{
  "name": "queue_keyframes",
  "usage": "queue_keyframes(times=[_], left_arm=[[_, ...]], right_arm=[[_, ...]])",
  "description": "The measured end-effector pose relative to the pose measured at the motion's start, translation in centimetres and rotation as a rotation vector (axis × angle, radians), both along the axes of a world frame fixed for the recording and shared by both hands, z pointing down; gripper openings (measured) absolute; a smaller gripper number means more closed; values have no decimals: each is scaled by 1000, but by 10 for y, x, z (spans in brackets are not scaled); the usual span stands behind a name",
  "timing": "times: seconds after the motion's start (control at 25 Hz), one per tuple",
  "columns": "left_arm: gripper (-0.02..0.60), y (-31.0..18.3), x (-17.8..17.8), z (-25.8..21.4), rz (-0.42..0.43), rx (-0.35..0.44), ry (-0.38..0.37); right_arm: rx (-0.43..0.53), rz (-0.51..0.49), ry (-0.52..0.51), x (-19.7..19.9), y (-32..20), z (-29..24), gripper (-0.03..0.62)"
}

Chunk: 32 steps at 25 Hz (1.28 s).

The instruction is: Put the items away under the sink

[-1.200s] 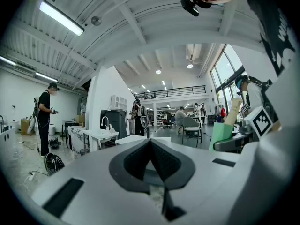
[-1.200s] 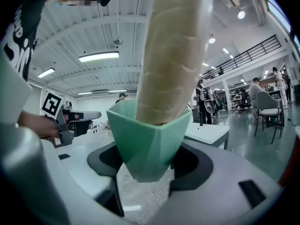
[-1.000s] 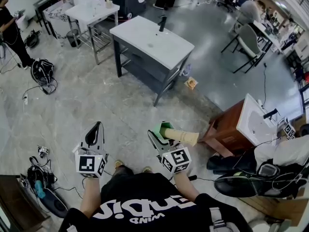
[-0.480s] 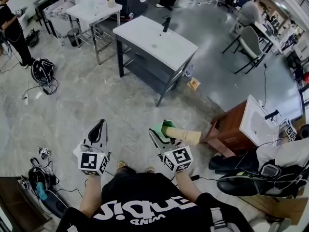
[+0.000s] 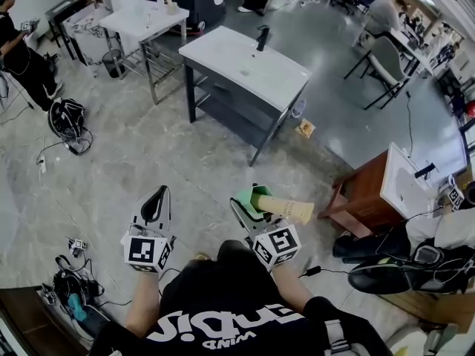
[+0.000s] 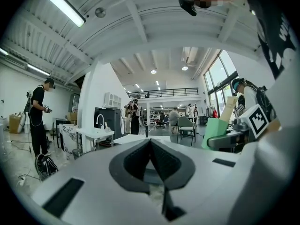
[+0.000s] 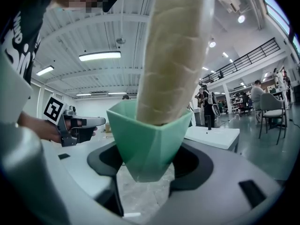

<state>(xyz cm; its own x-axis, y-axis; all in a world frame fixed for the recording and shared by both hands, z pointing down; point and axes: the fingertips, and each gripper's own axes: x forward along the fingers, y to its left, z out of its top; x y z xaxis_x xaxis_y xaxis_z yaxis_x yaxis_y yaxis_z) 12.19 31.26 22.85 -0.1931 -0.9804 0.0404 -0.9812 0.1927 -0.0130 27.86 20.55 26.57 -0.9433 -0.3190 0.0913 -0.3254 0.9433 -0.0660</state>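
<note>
Right gripper (image 7: 146, 168): jaws spread wide and clamped on the faceted base of a green cup (image 7: 150, 135). A cream roll (image 7: 173, 55) stands in the cup and sticks well out of its mouth. The grip looks solid, with both pads on the cup walls and the cup tilted little. Left gripper (image 6: 151, 161): jaws pressed together with nothing between them, held level beside the right one, so that's a free hand. Both sit just in front of the person's chest and point toward the dark vanity (image 5: 223, 54), which is well apart from the grippers across open floor (image 5: 148, 147). So the task item is in the right gripper, nowhere near the vanity yet. My read is that this is the carry leg: item picked, stow not started. I'm assuming the dark vanity is the target since it's dead ahead. A wooden vanity (image 5: 360, 199) sits to the right of it and nearer the grippers, so that could be it instead. For the next move, close the gap to the dark vanity and drop the right gripper low to get under its white top. Feed the cup in base-first and keep it upright so the roll doesn't tip out or catch the top edge. Set it down before opening the jaws. The space under the top looks open from the head view, but I can't confirm. If there's a door or drawer, the left gripper handles it.
</note>
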Motion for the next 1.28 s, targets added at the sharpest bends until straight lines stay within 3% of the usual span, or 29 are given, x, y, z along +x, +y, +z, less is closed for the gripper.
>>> queue_keyframes(times=[0.6, 1.28], left_arm=[[17, -43, -65, 18, 42, -14, 18], [17, -196, -156, -1, 117, -11, 23]], right_arm=[[-13, 48, 18, -61, -45, 17, 304], [-42, 100, -3, -148, -186, 7, 304]])
